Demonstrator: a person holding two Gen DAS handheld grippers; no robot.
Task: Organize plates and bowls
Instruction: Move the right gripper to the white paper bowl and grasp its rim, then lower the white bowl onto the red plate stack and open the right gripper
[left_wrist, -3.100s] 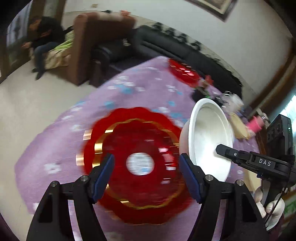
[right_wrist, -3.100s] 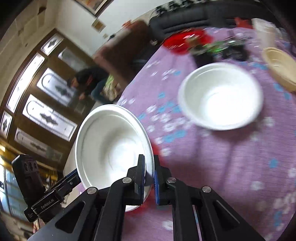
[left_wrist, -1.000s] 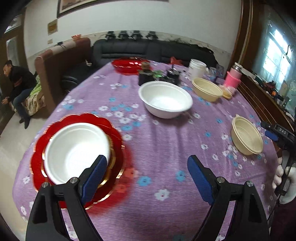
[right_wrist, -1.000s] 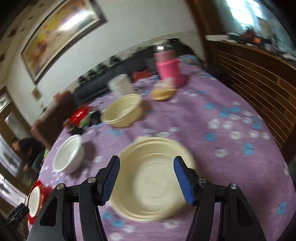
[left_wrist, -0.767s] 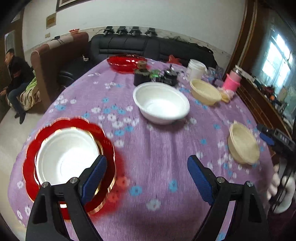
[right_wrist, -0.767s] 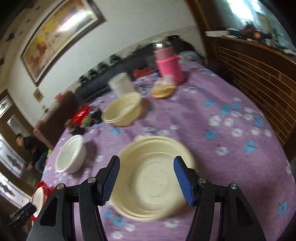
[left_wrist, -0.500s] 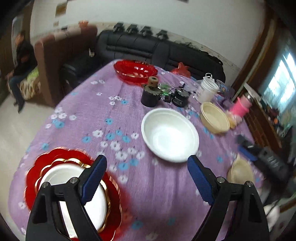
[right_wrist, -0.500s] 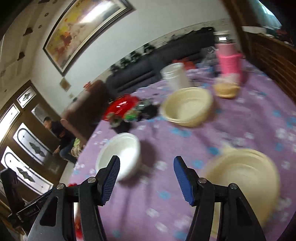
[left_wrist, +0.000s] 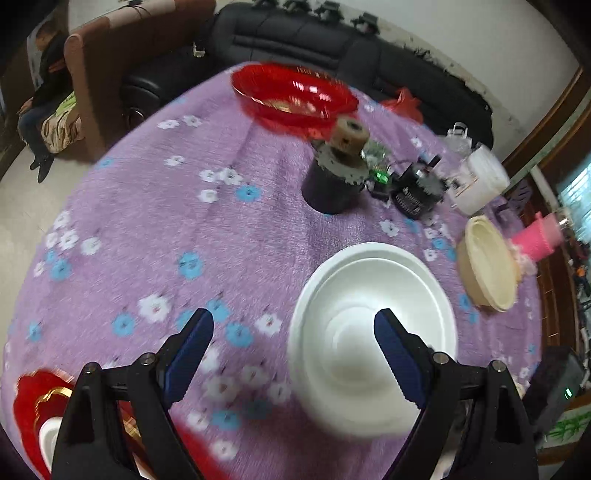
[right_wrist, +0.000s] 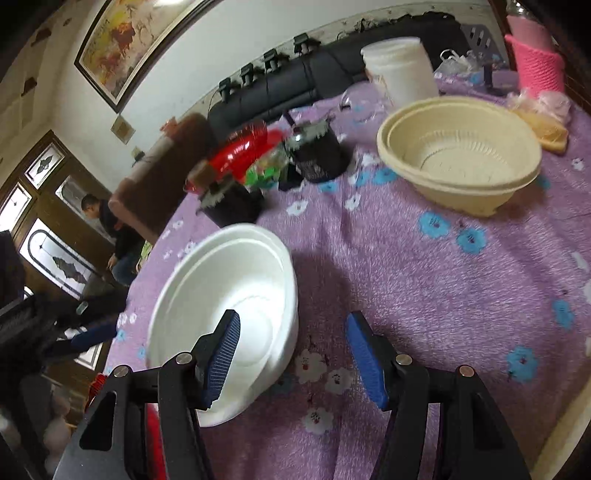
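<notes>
On a round table under a purple flowered cloth, a white bowl sits upright and empty. The left gripper hangs over the cloth with its jaws wide apart and nothing between the pads; the bowl's near left rim falls inside the gap in the left wrist view, with the right finger in front of the bowl's inside. In the right wrist view the right gripper straddles the white bowl's right wall: its left finger shows over the inside, the right one over bare cloth, and the jaws are closing without pressing on the rim. At seven o'clock in the left wrist view lies a red plate with a gold band, a second white bowl on it, both cut by the edge. A cream bowl stands at one o'clock in the right wrist view, well apart from the white one. Beyond are a black cup at twelve o'clock, a red dish behind it, a white tub and a pink knitted holder. A person sits at ten o'clock beside a brown armchair.
</notes>
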